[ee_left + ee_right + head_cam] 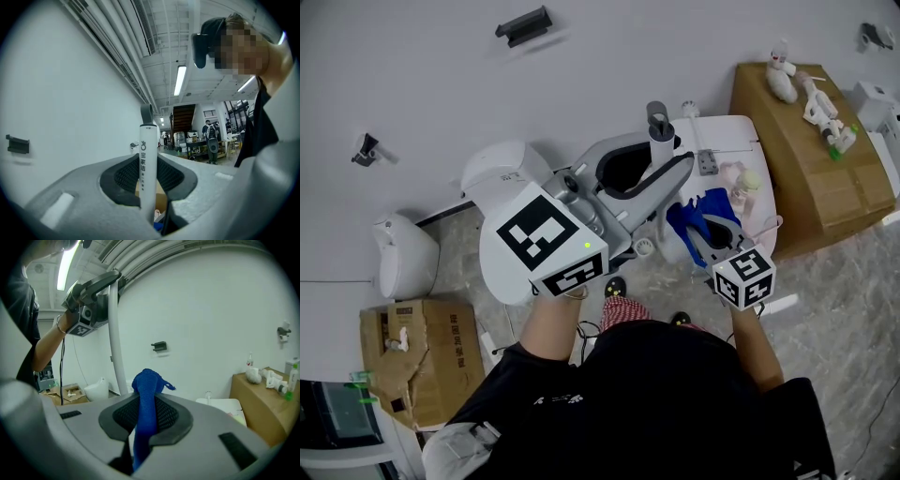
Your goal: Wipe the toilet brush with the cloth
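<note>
Between the pads of the left gripper [148, 174] the toilet brush [147, 145] stands upright. Its white handle is pinched low on the shaft, and its grey top rises above the jaws. Just to the right, the right gripper [146, 417] is clamped on a blue cloth [147, 383]. The cloth's bunched end pokes up past the jaw tips, close to the handle; whether the two touch is unclear. Beyond both grippers sits a white ceramic fixture [727, 136]. Beside it a cardboard box [811, 173] bearing small bottles stands against the white wall, where a black bracket [523, 25] hangs.
</note>
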Demonstrator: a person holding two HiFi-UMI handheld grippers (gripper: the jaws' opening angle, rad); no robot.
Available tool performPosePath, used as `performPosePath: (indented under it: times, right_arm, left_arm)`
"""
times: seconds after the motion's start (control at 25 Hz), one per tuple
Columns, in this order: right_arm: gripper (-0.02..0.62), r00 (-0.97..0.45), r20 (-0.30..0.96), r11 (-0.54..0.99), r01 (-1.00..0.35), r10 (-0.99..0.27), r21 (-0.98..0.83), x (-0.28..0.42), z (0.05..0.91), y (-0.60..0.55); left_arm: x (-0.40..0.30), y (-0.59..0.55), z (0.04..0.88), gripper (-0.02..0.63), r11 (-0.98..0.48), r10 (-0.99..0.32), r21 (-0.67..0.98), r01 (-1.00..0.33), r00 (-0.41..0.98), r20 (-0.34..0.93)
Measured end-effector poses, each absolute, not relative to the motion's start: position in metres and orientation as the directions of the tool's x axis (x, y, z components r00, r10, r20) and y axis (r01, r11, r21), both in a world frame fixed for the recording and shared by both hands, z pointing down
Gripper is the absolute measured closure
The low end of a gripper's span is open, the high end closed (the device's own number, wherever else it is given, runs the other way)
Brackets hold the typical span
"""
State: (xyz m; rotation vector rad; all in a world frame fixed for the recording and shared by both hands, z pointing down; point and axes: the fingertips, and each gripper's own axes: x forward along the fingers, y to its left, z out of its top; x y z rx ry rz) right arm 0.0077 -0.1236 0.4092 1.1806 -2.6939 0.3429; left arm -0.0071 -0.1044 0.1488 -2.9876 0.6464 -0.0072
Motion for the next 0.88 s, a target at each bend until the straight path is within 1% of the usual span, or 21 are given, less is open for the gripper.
performPosePath:
  times: [0.2,0.44,0.64,0.88]
  right_arm:
    - [0.531,-0.666,0.177,0.653,-0.746,-0.725,-0.132,0.021,0.381,-0.129]
    - [0.532,-0.673,0.038,0.662,-0.735,-0.739,-0.143,0.025,0.327,-0.134]
    - [0.532,-0.702,-0.12,0.712,-0.687,-0.702,-0.148,0.034,0.277,-0.136]
    - [0.532,-0.715,-0.277,0.762,-0.636,-0.642,-0.125,0.036,0.215,-0.132]
  left_arm:
    - [-0.001,-0.103,0.153,0.515,-0.914,-0.398,-0.087,-0.397,0.917,-0.005]
    - [-0.006,-0.1,0.151,0.515,-0.923,-0.378,-0.072,-0.378,0.926,-0.005]
    - [0.004,-0.097,0.151,0.515,-0.934,-0.352,-0.062,-0.352,0.936,-0.008]
    - [0.005,-0.093,0.15,0.515,-0.945,-0.322,-0.053,-0.322,0.947,-0.015]
